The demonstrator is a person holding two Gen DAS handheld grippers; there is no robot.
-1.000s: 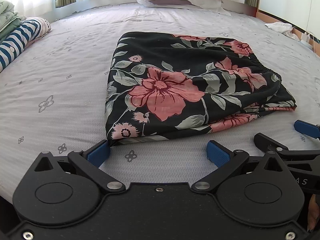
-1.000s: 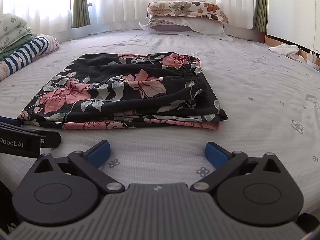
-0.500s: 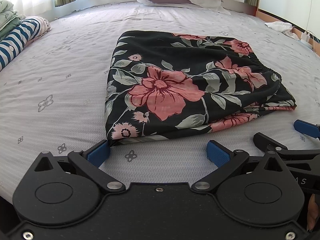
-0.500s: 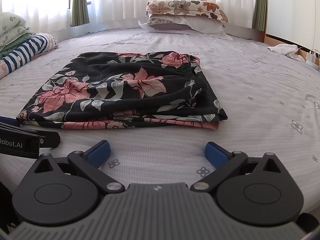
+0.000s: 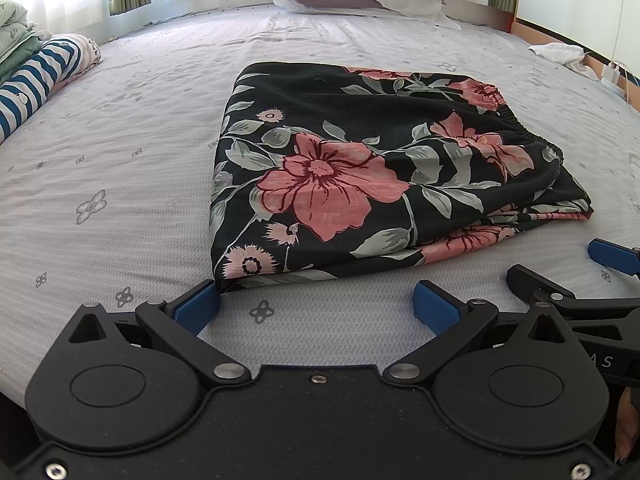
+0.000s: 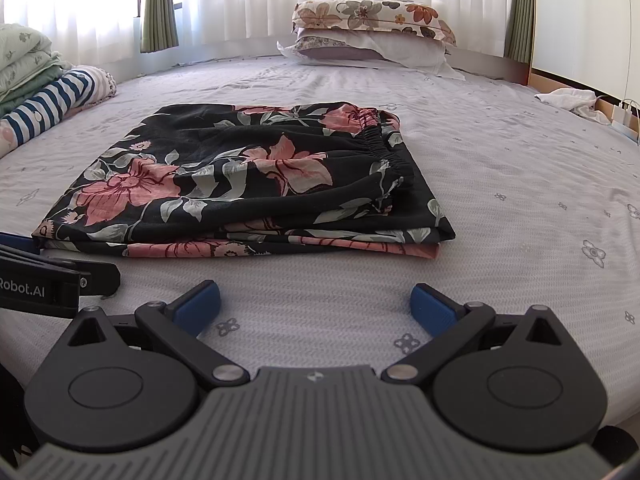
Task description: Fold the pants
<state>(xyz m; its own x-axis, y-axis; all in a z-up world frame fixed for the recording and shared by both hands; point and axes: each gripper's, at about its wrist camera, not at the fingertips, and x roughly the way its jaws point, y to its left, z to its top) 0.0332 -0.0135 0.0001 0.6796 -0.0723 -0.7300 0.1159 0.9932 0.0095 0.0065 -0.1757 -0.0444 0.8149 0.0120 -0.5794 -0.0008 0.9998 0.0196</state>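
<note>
The black pants with pink flowers (image 5: 360, 168) lie folded into a flat stack on the bed; they also show in the right wrist view (image 6: 248, 188), elastic waistband on the right. My left gripper (image 5: 316, 306) is open and empty, its left pad at the stack's near left corner. My right gripper (image 6: 314, 308) is open and empty, a little short of the stack's near edge. The right gripper also shows at the right edge of the left wrist view (image 5: 576, 272), and the left gripper at the left edge of the right wrist view (image 6: 60, 276).
The pale bedsheet (image 5: 120, 168) has small flower marks. Folded striped and green bedding (image 6: 44, 88) sits at the left. Pillows (image 6: 372, 36) are stacked at the head of the bed. A white cloth (image 6: 572, 100) lies at the far right edge.
Both grippers stay open and almost still. The views have shifted very slightly; the pants have not moved.
</note>
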